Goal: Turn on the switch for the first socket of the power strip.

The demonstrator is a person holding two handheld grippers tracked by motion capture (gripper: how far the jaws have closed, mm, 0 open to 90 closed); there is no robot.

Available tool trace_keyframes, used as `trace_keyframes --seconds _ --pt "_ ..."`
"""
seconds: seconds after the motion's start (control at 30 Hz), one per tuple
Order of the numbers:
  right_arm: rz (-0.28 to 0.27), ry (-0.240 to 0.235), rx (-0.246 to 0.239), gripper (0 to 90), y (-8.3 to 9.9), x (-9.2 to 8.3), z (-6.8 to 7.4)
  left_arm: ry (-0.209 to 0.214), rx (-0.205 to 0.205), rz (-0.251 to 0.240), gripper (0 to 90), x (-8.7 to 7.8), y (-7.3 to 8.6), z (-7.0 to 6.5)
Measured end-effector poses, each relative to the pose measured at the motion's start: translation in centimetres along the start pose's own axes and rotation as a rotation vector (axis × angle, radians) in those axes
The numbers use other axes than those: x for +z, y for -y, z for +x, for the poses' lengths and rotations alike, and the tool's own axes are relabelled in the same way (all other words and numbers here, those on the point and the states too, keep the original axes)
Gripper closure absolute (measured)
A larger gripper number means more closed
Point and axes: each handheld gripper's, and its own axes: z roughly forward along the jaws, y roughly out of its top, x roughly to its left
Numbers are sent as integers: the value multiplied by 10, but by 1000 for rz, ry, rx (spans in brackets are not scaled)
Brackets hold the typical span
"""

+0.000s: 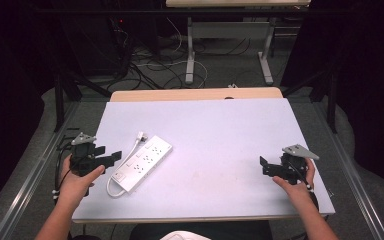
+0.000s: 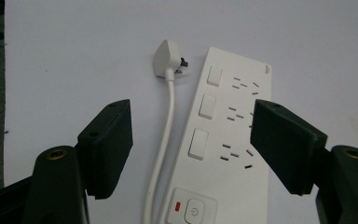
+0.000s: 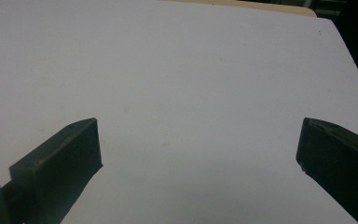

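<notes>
Hands: two; the left hand (image 1: 77, 181) and the right hand (image 1: 295, 187) enter from the near edge, each holding one gripper.
Left gripper (image 1: 111, 159): one, jaws apart and holding nothing; it sits near the left edge of the counter, pointing toward the power strip.
Right gripper (image 1: 264, 165): one, jaws wide apart and holding nothing; it sits near the right edge, over bare surface.
Power strip (image 1: 141, 163): one, white, lying flat and diagonal on the left half of the counter, just beside the left gripper.
Switches and sockets: in the left gripper view, three rocker switches, each beside a socket group, and one power button (image 2: 193, 210) with a red mark at the near end.
Cord (image 2: 163, 149): one, white, running along the strip's side and looping at its near end.
Plug (image 2: 167, 59): one, white, lying on the counter just beside the strip's far end.
Counter (image 1: 230, 135): one, covered by a pale sheet; a wooden strip shows along the far edge.
Open room: centre and right half of the counter are bare between strip and right gripper.
</notes>
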Motion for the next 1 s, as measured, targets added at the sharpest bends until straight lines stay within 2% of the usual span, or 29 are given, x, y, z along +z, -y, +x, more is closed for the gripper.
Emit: trace_keyframes --seconds 0.4,0.67,0.77,0.8,0.83,1.0 --pt "-4 9 7 0 1 1 -2 20 43 65 333 -1 -13 -6" --pt "4 8 7 0 1 1 -2 14 102 111 345 2 -21 -12" --pt "4 9 10 0 1 1 -2 11 107 124 349 4 -22 -15" --pt "4 10 11 0 1 1 -2 7 123 135 351 5 -23 -15" --pt "5 10 12 0 1 2 -2 7 110 141 351 5 -23 -17" --pt "4 10 17 0 2 2 -2 0 126 164 356 10 -25 -19"
